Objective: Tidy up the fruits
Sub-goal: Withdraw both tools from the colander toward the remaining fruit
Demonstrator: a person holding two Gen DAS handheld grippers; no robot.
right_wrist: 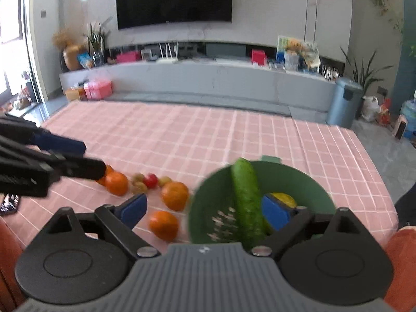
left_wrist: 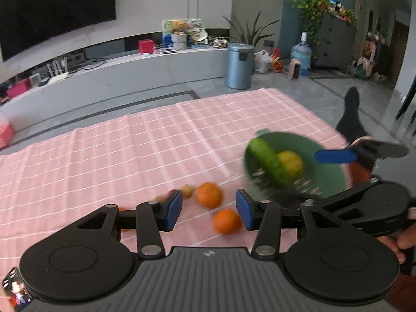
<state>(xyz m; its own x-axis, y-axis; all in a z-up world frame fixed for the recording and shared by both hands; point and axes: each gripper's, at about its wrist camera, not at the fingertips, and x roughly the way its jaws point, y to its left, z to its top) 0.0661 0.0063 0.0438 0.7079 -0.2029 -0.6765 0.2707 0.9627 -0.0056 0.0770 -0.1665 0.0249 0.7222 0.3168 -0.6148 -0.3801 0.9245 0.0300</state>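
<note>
Green bowl [right_wrist: 262, 202] at lower right already holds a cucumber [right_wrist: 247, 202] and lemon [right_wrist: 283, 199]; oranges [right_wrist: 174, 195] lie loose on the cloth at lower centre. Both the right gripper [right_wrist: 205, 212] and left gripper [left_wrist: 209, 209] are spread and empty. Next, likely pinching an orange

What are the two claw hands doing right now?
Left gripper: open, holding nothing.
Right gripper: wide open, holding nothing, over the round green plastic bowl.

both wrist cams look down and forward over the pink checked cloth [left_wrist: 156, 140] toward the tv wall (left one angled further right), sharing the green bowl [right_wrist: 299, 182] and the oranges [left_wrist: 208, 195].
</note>
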